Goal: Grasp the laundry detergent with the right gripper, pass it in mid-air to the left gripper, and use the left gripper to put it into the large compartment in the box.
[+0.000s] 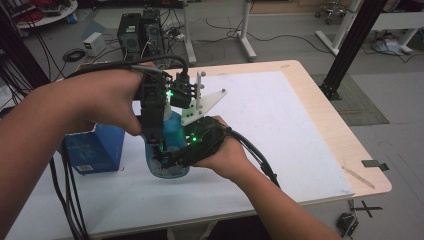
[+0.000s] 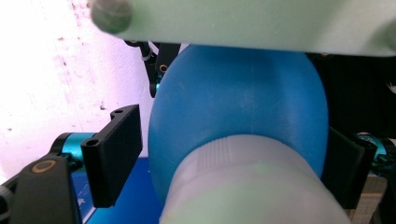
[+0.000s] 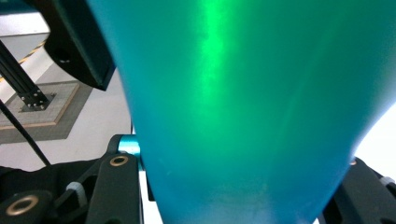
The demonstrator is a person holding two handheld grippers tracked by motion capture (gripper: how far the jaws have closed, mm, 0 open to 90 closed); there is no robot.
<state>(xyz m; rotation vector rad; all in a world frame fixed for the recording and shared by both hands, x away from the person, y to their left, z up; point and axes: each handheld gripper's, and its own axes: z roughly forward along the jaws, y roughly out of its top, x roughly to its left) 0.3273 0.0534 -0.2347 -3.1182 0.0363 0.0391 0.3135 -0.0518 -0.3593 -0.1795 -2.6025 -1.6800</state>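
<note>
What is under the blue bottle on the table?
The blue bottle appears to stand on the white table; both grippers and hands cover its base, so anything beneath is hidden.

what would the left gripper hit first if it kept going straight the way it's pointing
The blue bottle: in the left gripper view it sits right between the left gripper's jaws, its pale neck nearest the camera. Past it lies the white tabletop, though depth is hard to judge.

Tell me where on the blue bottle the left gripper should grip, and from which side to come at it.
Grip the blue bottle at its ribbed pale cap, coming down from above. The bottle stands upright on the table, and the right gripper already straddles its wide lower body, so the narrow top is the free part. The left gripper sits there with jaws either side; whether they touch is unclear.
</note>
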